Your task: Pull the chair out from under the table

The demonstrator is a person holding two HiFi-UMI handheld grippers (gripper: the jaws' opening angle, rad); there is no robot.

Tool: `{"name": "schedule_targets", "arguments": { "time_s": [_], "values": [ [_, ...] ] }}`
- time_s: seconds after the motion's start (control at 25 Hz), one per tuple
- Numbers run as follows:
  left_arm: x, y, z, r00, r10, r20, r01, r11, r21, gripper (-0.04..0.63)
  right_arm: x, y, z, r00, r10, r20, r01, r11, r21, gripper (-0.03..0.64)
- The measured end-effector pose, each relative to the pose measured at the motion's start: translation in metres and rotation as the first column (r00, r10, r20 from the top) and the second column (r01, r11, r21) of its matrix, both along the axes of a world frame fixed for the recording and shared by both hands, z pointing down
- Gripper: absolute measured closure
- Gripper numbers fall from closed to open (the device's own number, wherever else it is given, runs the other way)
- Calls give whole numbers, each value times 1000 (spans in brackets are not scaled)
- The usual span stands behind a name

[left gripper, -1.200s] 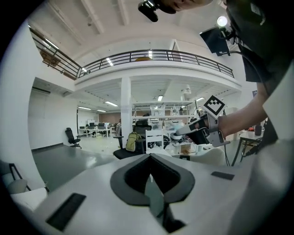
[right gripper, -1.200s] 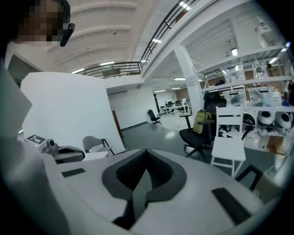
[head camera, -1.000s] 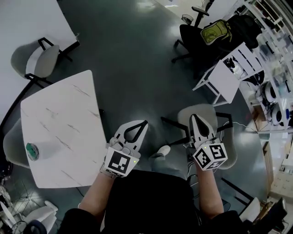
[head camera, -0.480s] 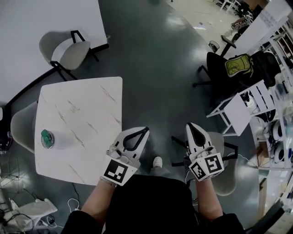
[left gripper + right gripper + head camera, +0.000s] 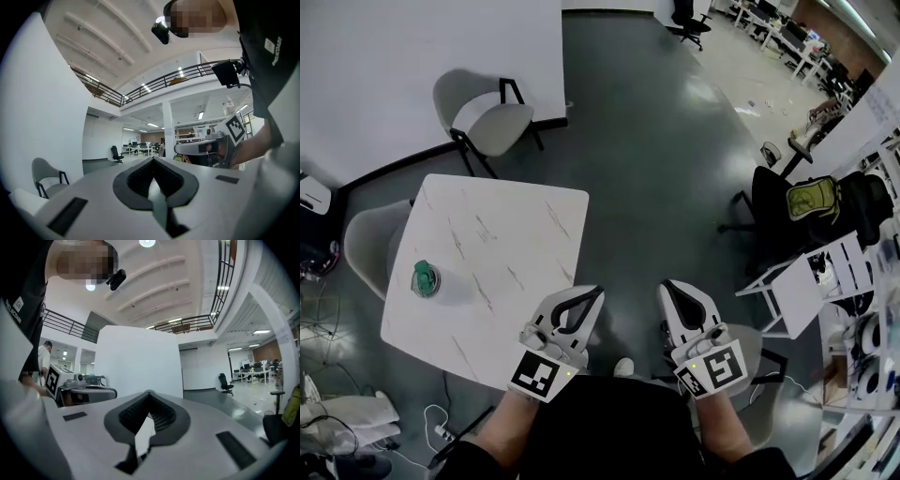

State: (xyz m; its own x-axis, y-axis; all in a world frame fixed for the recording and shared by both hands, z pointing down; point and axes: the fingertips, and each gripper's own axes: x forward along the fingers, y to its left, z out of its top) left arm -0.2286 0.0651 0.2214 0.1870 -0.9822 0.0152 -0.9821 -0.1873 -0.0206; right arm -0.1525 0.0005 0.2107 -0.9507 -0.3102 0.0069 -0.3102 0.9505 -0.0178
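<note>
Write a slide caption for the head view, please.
Shut and empty, the left gripper and right gripper hover near the marble table.

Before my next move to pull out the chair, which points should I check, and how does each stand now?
1. Left gripper empty: ok, shut on nothing.
2. Right gripper empty: ok, shut on nothing.
3. Jaws open for a grasp: not ok, both shut.
4. Grey chair tucked at the table, close to a gripper: not ok, the table lies between.
5. Green cup upright on the table: ok.
</note>
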Motion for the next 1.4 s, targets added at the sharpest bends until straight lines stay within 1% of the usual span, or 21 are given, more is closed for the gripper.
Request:
{"name": "schedule_targets", "arguments": {
  "time_s": [0.2, 0.28, 0.4, 0.6, 0.76, 0.92, 1.0, 1.08, 1.16, 1.2, 1.4],
  "values": [
    [-6, 11, -10, 999, -50, 0, 50, 999, 6, 591, -13, 12, -13, 997, -71, 39, 70, 997, 8, 604],
    [-8, 14, -14, 998, -67, -17, 67, 998, 16, 591, -17, 15, -17, 994, -93, 52, 92, 996, 6, 604],
    [-11, 19, -19, 996, -76, -39, 77, 997, 26, 591, -24, 21, -22, 991, -120, 60, 119, 993, 10, 604],
    [-14, 21, -23, 995, -90, -40, 92, 995, 37, 591, -29, 25, -29, 985, -150, 81, 148, 989, 22, 604],
    [-16, 19, -28, 994, -95, -52, 97, 994, 45, 591, -30, 25, -29, 983, -164, 85, 162, 986, 21, 604],
    [-16, 16, -31, 994, -98, -40, 100, 993, 61, 591, -31, 26, -27, 982, -177, 66, 175, 984, 43, 605],
    [-14, 13, -33, 995, -92, -42, 94, 994, 53, 591, -30, 24, -28, 982, -176, 73, 174, 984, 39, 604],
    [-9, 10, -32, 997, -78, -19, 79, 996, 38, 591, -28, 21, -29, 982, -173, 78, 171, 985, 34, 605],
    [-4, 7, -31, 997, -75, 31, 73, 997, 36, 591, -26, 19, -29, 982, -170, 78, 168, 985, 33, 606],
    [-1, 6, -30, 996, -76, 43, 75, 997, 35, 591, -26, 19, -29, 983, -168, 78, 166, 986, 33, 604],
    [1, -1, -31, 997, -75, -16, 76, 997, 32, 591, -21, 14, -29, 984, -158, 79, 156, 987, 36, 606]
  ]
}}
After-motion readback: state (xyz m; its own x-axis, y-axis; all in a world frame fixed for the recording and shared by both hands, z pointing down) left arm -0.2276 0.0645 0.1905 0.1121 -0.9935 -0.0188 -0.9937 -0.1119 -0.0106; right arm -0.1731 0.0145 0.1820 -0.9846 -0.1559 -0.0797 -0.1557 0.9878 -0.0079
